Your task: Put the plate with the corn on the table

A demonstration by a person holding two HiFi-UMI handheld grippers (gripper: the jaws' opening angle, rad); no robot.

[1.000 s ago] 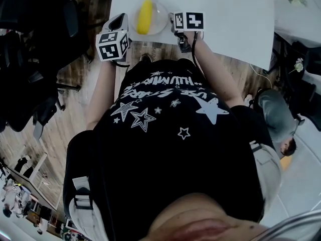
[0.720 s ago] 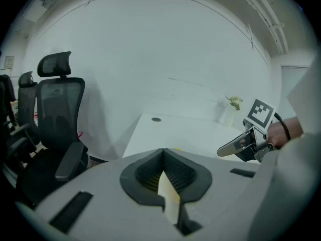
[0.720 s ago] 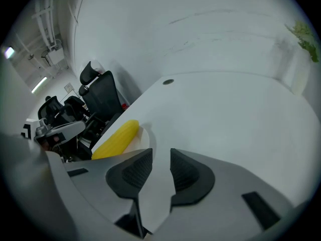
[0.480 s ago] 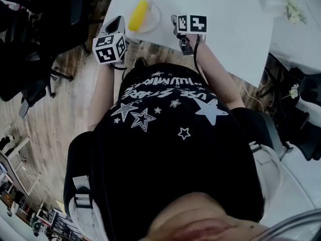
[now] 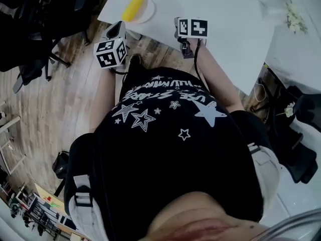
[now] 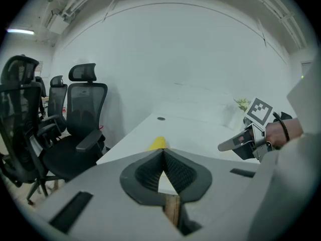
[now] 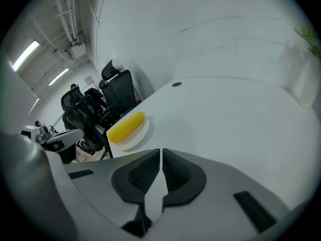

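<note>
A yellow corn cob (image 5: 133, 7) lies on a white plate (image 5: 145, 10) that rests at the near left corner of the white table (image 5: 225, 29). My left gripper (image 5: 117, 29) hangs just off the table's edge, short of the plate, with its jaws shut and nothing in them (image 6: 163, 153). Only the corn's tip (image 6: 158, 143) shows above them. My right gripper (image 5: 178, 28) is over the table edge to the right of the plate. Its jaws are closing, almost together, with nothing between them (image 7: 160, 150). From there the corn (image 7: 126, 126) and plate (image 7: 134, 138) lie ahead to the left.
Black office chairs (image 5: 35, 29) (image 6: 83, 119) stand on the wooden floor (image 5: 60, 109) left of the table. A small plant (image 5: 293, 9) is at the table's far right. A round cable hole (image 7: 176, 84) sits farther along the tabletop.
Both grippers have drawn back from the plate toward the person. The plate with the corn stays on the table corner, apart from them.
</note>
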